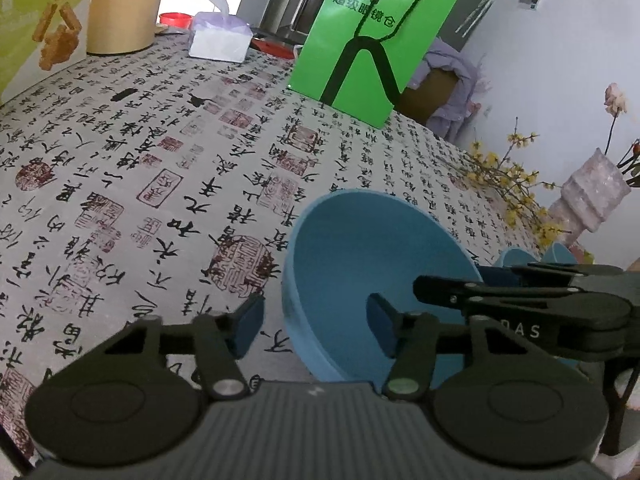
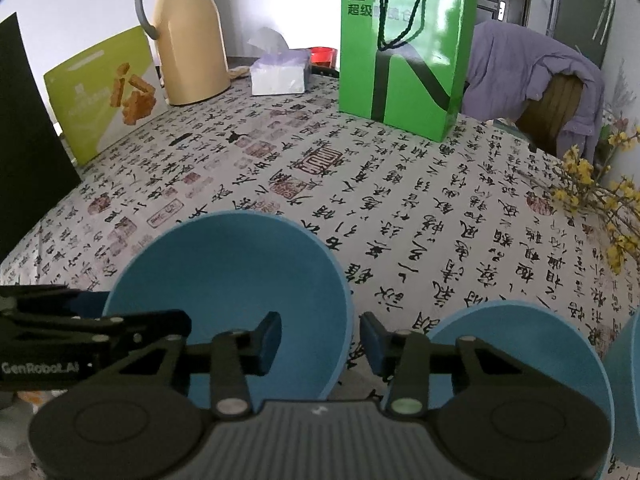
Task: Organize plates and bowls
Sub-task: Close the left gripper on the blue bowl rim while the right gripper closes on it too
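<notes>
A large blue bowl stands on the calligraphy-print tablecloth. My left gripper straddles its left rim, one finger outside and one inside the bowl; a gap shows at each pad, so it is open. My right gripper straddles the opposite rim the same way, open, its pads close to the wall but not pressing. Each gripper shows in the other's view: the right gripper and the left gripper. A smaller blue bowl sits just right of the big one, and a third shows at the right edge.
A green paper bag stands at the back, with a tan thermos jug, a tissue box and a snack box to its left. Yellow flower branches and a pink vase lie right. A chair with purple clothing is behind.
</notes>
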`<state>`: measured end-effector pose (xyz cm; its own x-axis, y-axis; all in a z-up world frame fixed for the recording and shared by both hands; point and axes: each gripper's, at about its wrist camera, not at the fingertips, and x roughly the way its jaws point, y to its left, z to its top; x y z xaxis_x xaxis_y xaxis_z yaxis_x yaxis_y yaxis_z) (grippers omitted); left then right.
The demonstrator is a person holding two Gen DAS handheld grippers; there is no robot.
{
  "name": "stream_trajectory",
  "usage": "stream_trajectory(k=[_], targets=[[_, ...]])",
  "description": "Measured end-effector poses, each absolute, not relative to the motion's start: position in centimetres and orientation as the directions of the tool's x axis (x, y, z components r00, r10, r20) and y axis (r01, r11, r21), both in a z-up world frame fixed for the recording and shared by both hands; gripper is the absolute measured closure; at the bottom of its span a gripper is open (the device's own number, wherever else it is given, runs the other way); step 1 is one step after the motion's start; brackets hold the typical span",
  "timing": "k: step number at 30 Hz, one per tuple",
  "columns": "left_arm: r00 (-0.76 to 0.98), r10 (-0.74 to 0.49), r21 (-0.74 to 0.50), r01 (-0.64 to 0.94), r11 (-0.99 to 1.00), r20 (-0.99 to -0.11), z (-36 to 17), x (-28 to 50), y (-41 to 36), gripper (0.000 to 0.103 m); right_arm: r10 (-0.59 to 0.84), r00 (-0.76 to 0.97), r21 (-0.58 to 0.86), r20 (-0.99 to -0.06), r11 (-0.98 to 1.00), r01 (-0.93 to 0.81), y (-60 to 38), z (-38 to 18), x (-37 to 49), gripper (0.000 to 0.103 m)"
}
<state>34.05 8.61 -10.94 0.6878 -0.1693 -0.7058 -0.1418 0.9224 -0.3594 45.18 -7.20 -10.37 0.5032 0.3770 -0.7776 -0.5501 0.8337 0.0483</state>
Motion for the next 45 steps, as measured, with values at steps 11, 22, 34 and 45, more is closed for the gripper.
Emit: stream_trajectory(k=[11,22,34,45], targets=[[0.685,-0.151,-0.341,-0.151,0.928,-0.713,-11.2,34.4,8.7,0.076,0.358,0.511,0.026,-0.781,0.837,-0.547,-7.3,-10.6,45.3,0.082],[0.682,-0.144,-0.338,-0.16,0.927,-0.717,-11.2,34.3,8.8,0.078,0.359,0.514,0.034,-0.779,0.843,-0.537,-7.5,-10.3,45.0,0.086],[0.679,-0.151,-0.352,-0.166,0.921,-0.718,-11.1,33.9,9.1,0.081,0.366,0.513,0.057,-0.776,0.852,-0.52,-7.7,-10.0,44.8,0.087],[0.69,-0.151,-0.358,-0.166,0.919,-0.708,-10.5,33.0,9.2,0.081,0.369,0.52,0.062,-0.77,0.855,-0.515,-7.6,-9.2,43.9,0.087]])
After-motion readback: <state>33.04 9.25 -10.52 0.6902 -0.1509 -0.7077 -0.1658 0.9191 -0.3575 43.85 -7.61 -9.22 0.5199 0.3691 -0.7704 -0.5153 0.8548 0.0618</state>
